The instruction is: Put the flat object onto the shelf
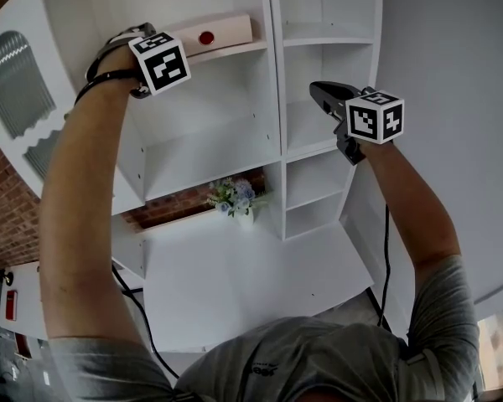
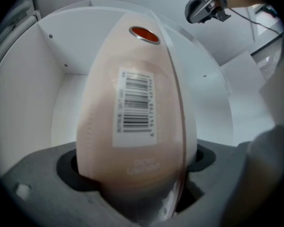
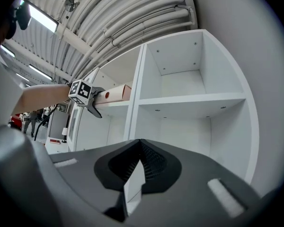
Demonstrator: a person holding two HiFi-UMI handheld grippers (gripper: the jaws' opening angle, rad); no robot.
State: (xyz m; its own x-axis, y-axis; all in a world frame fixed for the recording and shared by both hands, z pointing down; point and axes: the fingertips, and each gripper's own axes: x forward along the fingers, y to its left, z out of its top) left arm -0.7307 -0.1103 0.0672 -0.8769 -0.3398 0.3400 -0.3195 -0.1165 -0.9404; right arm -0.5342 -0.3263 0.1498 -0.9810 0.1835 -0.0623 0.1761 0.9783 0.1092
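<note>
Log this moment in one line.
left gripper: open around box | box: flat on shelf | right gripper: shut, empty | step: box placed, left gripper not yet withdrawn

A white barcode label point(image 2: 135, 103) stands on the pink flat object point(image 2: 102, 141); its digits and the faint print below are too blurred to read.

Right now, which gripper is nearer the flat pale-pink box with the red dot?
Left. The left gripper has the end of the flat pale-pink box between its open jaws; the right gripper hangs apart, farther right.
</note>
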